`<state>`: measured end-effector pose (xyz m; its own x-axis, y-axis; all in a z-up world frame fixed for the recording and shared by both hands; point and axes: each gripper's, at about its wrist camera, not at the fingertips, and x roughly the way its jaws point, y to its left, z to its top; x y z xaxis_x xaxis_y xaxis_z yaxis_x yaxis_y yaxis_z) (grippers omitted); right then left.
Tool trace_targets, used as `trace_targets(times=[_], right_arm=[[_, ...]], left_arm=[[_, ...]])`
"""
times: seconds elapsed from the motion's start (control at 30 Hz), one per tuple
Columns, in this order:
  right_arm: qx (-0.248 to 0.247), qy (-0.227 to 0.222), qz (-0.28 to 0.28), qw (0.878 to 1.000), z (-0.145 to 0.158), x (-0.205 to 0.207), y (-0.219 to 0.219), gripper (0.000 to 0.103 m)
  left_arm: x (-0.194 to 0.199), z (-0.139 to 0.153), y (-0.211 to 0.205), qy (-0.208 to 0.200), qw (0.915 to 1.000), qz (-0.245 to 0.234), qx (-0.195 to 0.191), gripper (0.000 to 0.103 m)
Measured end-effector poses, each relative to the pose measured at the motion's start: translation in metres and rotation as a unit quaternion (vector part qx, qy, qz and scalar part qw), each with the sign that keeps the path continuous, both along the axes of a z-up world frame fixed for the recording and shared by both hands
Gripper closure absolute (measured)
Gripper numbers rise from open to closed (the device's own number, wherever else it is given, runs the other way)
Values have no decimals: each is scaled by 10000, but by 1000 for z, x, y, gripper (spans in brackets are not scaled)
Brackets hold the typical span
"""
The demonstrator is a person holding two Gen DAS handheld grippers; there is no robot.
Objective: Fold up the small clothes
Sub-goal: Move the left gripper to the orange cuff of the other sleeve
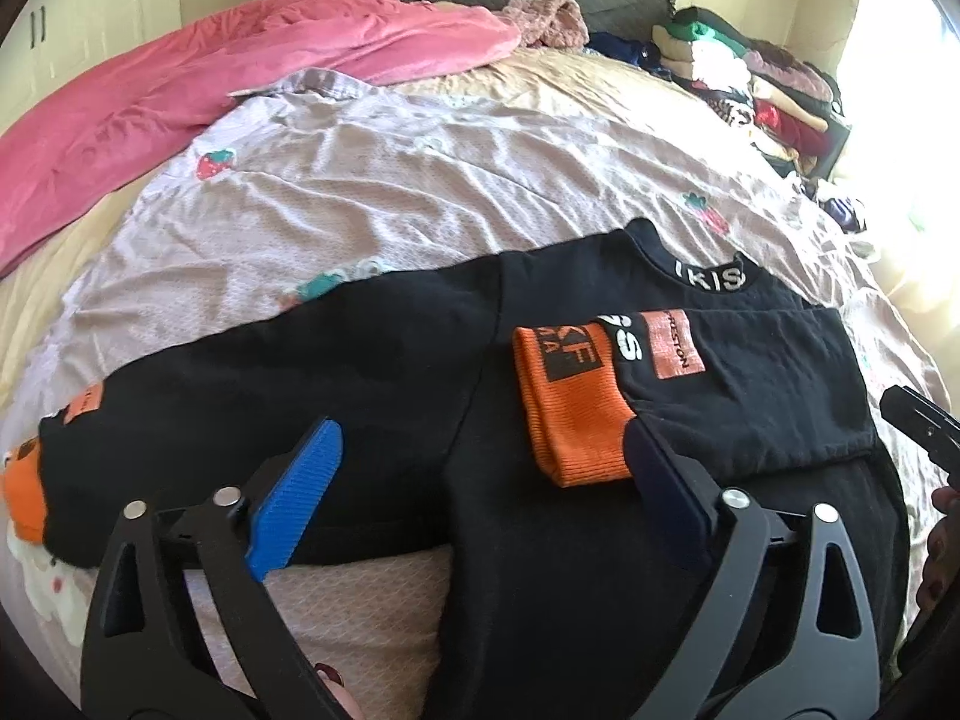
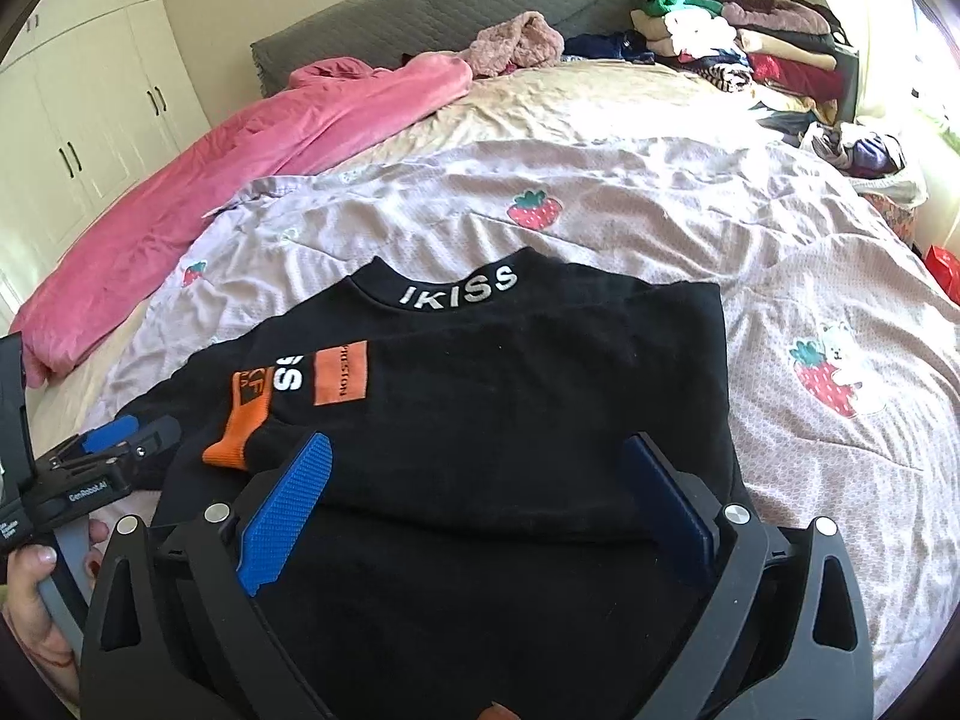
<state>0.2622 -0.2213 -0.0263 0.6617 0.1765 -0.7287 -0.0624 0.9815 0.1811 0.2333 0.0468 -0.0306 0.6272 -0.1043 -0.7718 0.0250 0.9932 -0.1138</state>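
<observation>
On the bed, a black sweatshirt lies flat on a pale lilac quilt printed with strawberries. Its collar, lettered "IKISS", points toward the grey headboard. 1 sleeve is folded across the chest, its orange cuff resting near the middle of the garment; the other sleeve stretches out to the left, ending in a second orange cuff at the quilt's edge.

The left gripper hovers low over the sweatshirt's lower part, its 2 blue-padded fingers spread wide with nothing between them; the folded cuff lies just beside the right-hand finger. The right gripper sits over the garment's right half, its fingers likewise spread wide apart and holding nothing, the black fabric lying beneath them.

From the right wrist view, the left gripper appears at the left edge, held by a hand around a grey handle.

A pink blanket runs along the bed's left side, a stack of folded clothes sits at the far right corner, and white wardrobe doors stand beyond the bed.
</observation>
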Motion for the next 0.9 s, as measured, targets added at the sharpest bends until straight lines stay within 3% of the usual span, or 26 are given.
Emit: trace_targets(times=[0.57, 0.9], right_arm=[[-57, -409, 171, 9990, 39, -19, 31, 5], [-49, -329, 444, 9985, 42, -21, 64, 5]], left_arm=[[-34, 23, 45, -346, 9983, 424, -215, 10], [-50, 23, 70, -354, 9971, 620, -263, 10]])
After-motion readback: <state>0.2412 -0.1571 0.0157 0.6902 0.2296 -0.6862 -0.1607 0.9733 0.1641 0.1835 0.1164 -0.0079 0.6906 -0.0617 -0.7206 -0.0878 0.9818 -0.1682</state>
